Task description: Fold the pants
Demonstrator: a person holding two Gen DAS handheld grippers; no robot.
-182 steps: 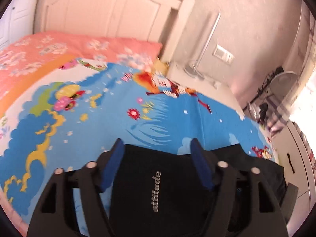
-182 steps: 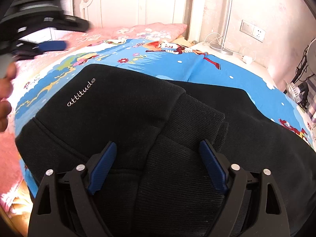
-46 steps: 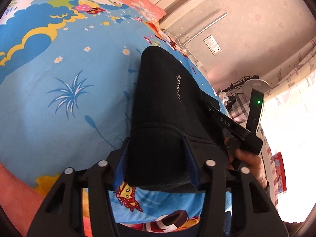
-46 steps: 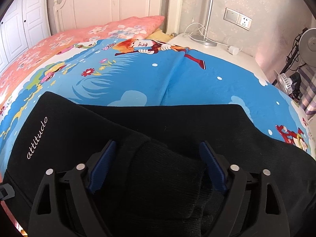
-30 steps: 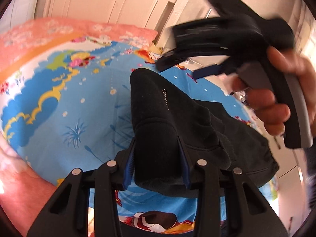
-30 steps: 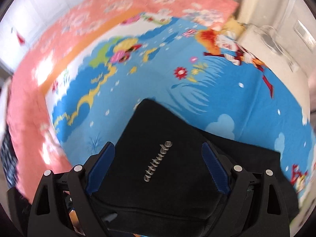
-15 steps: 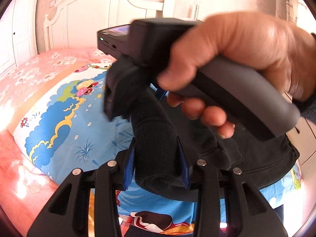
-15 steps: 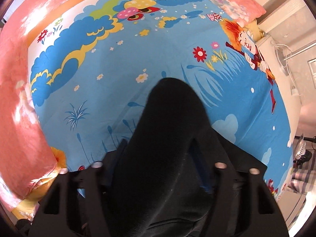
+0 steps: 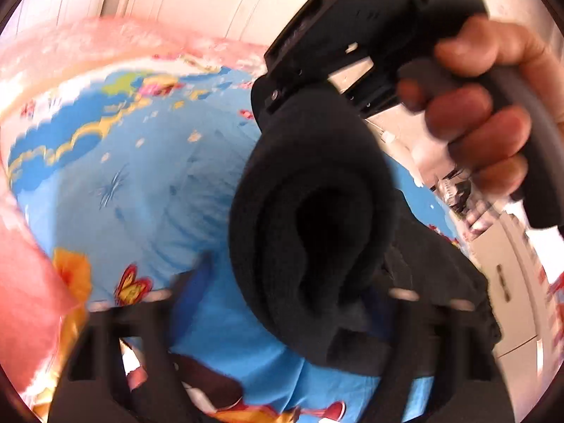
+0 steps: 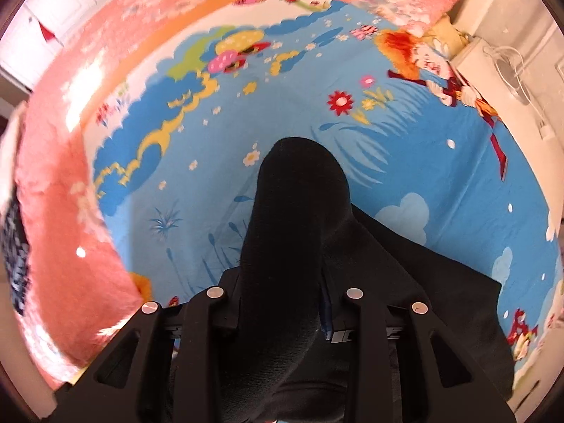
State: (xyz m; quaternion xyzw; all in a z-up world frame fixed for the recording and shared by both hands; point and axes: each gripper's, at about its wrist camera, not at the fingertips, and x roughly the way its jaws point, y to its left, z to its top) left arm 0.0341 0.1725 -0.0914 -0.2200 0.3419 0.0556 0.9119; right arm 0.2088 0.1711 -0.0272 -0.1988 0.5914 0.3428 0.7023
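1. Pants (image 10: pixel 292 246), black and thick, are lying partly on the bed and partly bunched up off it; in the right wrist view a tall fold is rising between the claw fingers toward the middle of the picture, while the flatter part is spreading to the near right over the sheet.
2. Bed sheet (image 10: pixel 211 194), blue with cartoon clouds, flowers and figures, is covering the bed under the pants; a pink floral blanket (image 10: pixel 70 194) is lying along its left and far sides.
3. Right claw (image 10: pixel 282 303) is pointing steeply down at the bed and its jaws have just been closing; they are now pinching the raised fold of the pants, with fabric filling the gap. In the left wrist view a hand (image 9: pixel 483 120) is gripping its handle at the upper right.
4. Left claw (image 9: pixel 285 303) is blurred at the near edge of its own view; a rolled, looping bundle of the pants (image 9: pixel 310 218) is sitting between its fingers, and whether the pads are pressing on it I cannot tell.
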